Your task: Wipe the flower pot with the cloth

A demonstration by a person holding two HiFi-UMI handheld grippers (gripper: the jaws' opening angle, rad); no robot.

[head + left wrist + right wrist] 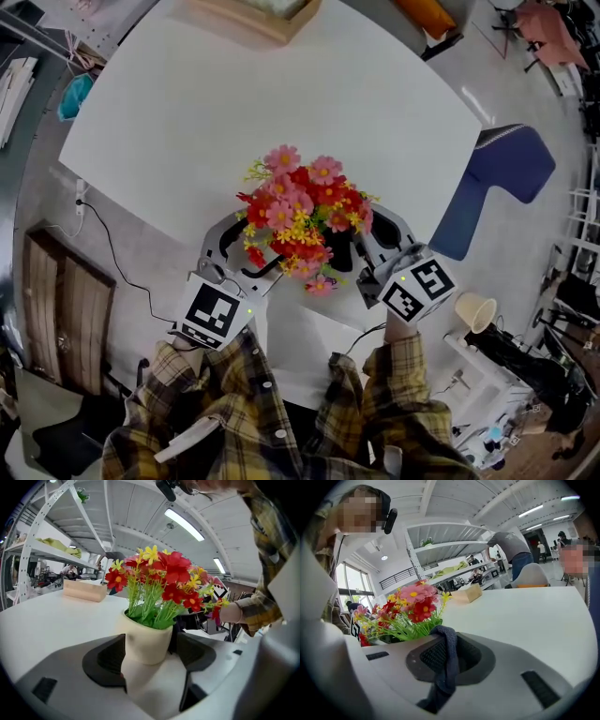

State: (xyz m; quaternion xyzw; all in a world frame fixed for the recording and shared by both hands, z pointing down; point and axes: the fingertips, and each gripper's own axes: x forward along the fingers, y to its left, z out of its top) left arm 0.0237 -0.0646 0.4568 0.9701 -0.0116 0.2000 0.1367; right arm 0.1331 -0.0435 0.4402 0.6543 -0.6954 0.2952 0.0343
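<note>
Left claw (151,652): released, with its jaws spread wide and the flower pot (146,641) standing between them. A dark gap shows between the pot and the right-hand pad, so the pot is not clamped.
Flower pot: cream-coloured and upright, it sits deep between the left claw's two pads, its rim above them. Whether the left-hand pad touches its side cannot be told.
Flowers (300,220): red, pink and yellow blooms on green stems fill the pot. In the head view they spread over the tips of both claws and hide the pot itself.
Right claw (445,656): clenched on the cloth (449,663). It is just beside the flowers, on the side opposite the left claw.
Cloth: dark blue, bunched into a fold that loops up out of the closed jaws and hangs back down between them, close to the green stems.
Counter (281,122): white, with the flowers and both claws at its near edge, just in front of the person's plaid sleeves.
Wooden box (84,590): on the far side of the counter, well apart from the pot.
</note>
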